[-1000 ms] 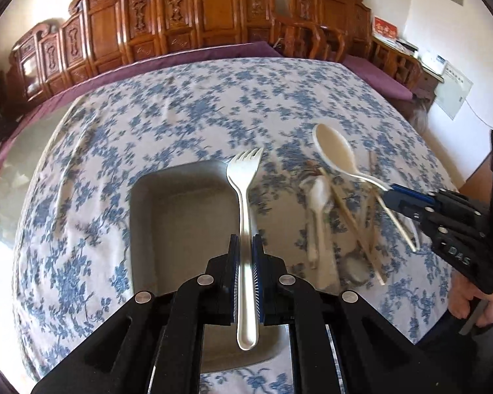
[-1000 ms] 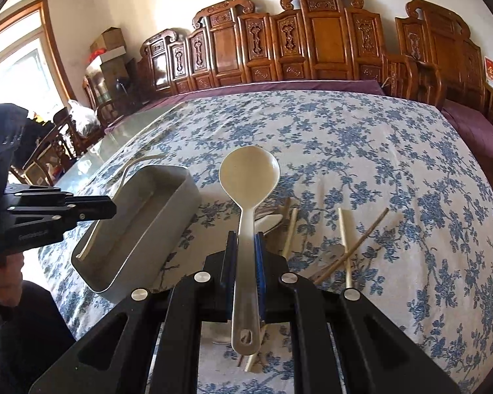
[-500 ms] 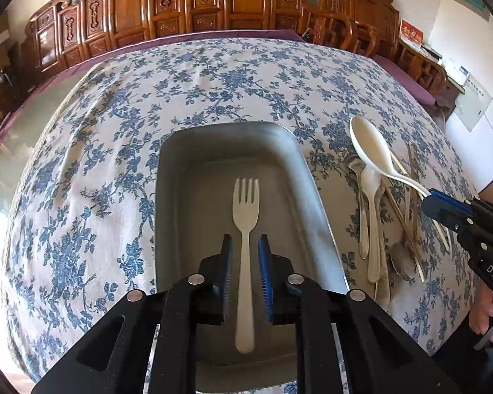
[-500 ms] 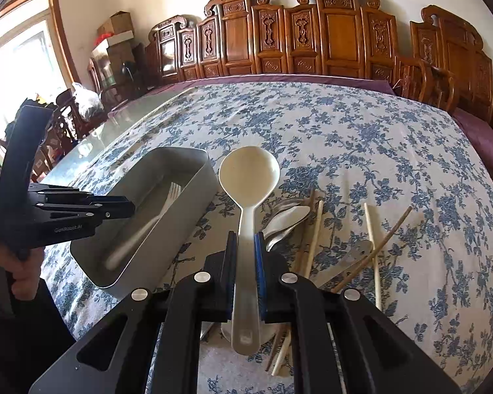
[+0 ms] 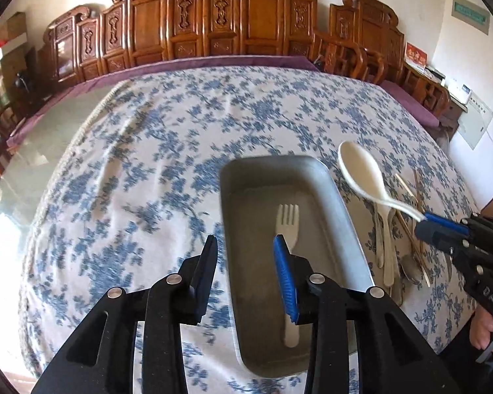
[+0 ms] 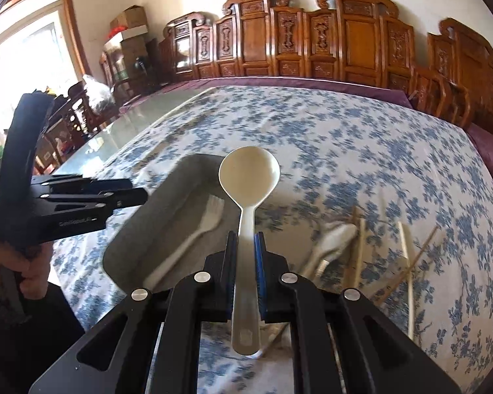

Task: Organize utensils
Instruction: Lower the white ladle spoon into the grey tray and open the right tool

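Observation:
A grey metal tray sits on the floral tablecloth; it also shows in the right wrist view. A white plastic fork lies inside it, also seen in the right wrist view. My left gripper is open and empty above the tray's left rim. My right gripper is shut on the handle of a large white spoon and holds it in the air beside the tray's right side; the spoon also shows in the left wrist view.
Loose utensils lie right of the tray: white spoons, a metal spoon and wooden chopsticks. Carved wooden chairs line the table's far side. The person's hands hold both gripper handles at the near edge.
My left gripper lowered the fork into the tray, opened and let it go, then shifted left. My right gripper has carried the big spoon leftward towards the tray.

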Demonstrator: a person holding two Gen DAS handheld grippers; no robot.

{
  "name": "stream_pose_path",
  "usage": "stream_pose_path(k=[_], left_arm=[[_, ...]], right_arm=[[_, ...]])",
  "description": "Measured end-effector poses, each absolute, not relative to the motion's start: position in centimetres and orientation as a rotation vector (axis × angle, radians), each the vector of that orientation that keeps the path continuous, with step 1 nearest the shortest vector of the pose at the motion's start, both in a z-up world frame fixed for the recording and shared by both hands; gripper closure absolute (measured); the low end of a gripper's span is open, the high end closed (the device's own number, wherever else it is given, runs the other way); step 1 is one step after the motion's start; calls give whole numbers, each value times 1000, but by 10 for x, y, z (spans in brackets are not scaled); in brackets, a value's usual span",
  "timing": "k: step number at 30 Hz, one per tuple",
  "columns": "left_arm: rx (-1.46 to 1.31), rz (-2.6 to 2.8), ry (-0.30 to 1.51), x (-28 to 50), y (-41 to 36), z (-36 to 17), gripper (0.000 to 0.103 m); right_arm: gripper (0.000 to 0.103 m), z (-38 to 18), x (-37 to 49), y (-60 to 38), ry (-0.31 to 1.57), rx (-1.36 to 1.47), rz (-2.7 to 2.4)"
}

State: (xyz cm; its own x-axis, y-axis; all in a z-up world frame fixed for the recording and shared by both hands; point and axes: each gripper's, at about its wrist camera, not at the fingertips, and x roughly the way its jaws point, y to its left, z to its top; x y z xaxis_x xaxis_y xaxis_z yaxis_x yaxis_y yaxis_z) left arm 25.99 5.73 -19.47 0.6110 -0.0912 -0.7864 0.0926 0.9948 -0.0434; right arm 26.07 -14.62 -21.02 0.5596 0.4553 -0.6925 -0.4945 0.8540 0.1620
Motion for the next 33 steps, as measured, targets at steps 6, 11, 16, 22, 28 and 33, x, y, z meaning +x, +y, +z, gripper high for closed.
stream_pose_path(k=[6, 11, 16, 22, 28, 33], left_arm=[[-9, -72, 872, 258, 79, -187, 60], [-32, -49, 866, 257, 99, -184, 60], [-60, -20, 868, 259, 114, -185, 60], [-62, -11, 869, 260, 119, -187, 60], [-59, -9, 873, 260, 117, -189, 60], [-51, -33, 873, 259, 106, -190, 58]], right_arm=[[91, -209, 266, -108, 838, -65, 571], [91, -220, 275, -79, 887, -75, 555], [91, -231, 286, -59, 917, -84, 522], [90, -245, 297, -43, 954, -102, 502], [89, -251, 295, -46, 968, -48, 585], [89, -230, 283, -80, 892, -43, 566]])
